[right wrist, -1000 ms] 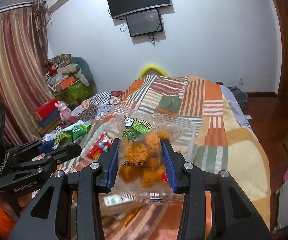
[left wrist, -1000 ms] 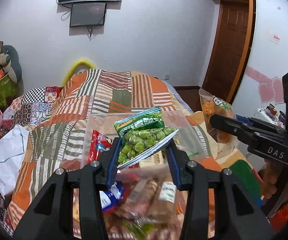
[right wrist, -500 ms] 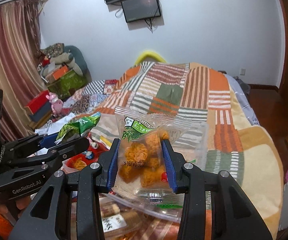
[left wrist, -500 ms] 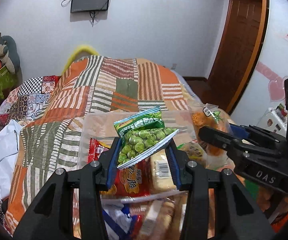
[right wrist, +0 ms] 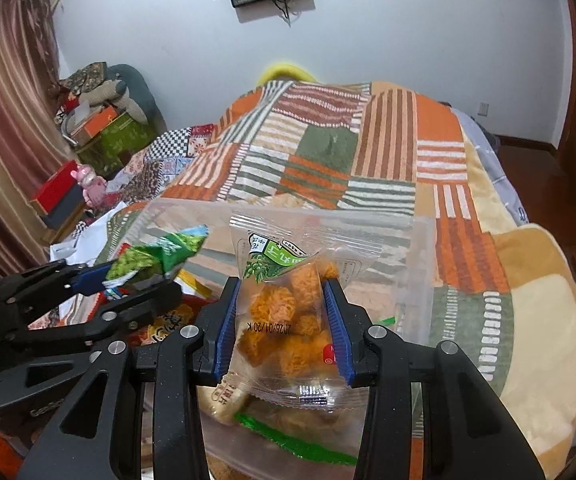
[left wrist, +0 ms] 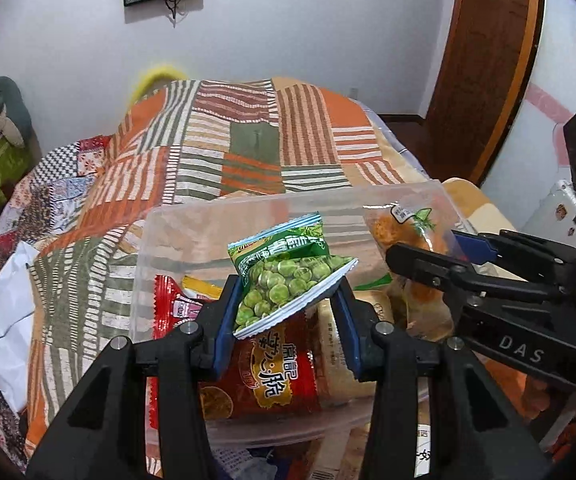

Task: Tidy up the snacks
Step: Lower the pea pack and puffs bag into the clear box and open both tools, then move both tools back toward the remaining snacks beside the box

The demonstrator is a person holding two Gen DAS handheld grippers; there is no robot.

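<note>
My left gripper (left wrist: 286, 304) is shut on a green pea snack packet (left wrist: 284, 276) and holds it over a clear plastic bin (left wrist: 248, 216) on the bed. My right gripper (right wrist: 282, 312) is shut on a clear packet of orange crispy snacks (right wrist: 288, 304) and holds it over the same bin (right wrist: 419, 264), to the right of the left gripper. Each gripper shows in the other's view: the right gripper (left wrist: 427, 252) and the left gripper (right wrist: 136, 280). Inside the bin lie a red snack packet (left wrist: 272, 376) and pale wrapped biscuits (left wrist: 331, 344).
The bin sits on a patchwork striped blanket (left wrist: 248, 148). A white plastic bag (left wrist: 0, 320) lies at the left edge of the bed. Boxes and a pink toy (right wrist: 92, 184) stand by the curtain. A wooden door (left wrist: 483, 60) is at the right.
Both grippers have moved forward and down with their packets, from above the bin's near side to over its inside. The bin and its contents now loom closer.
</note>
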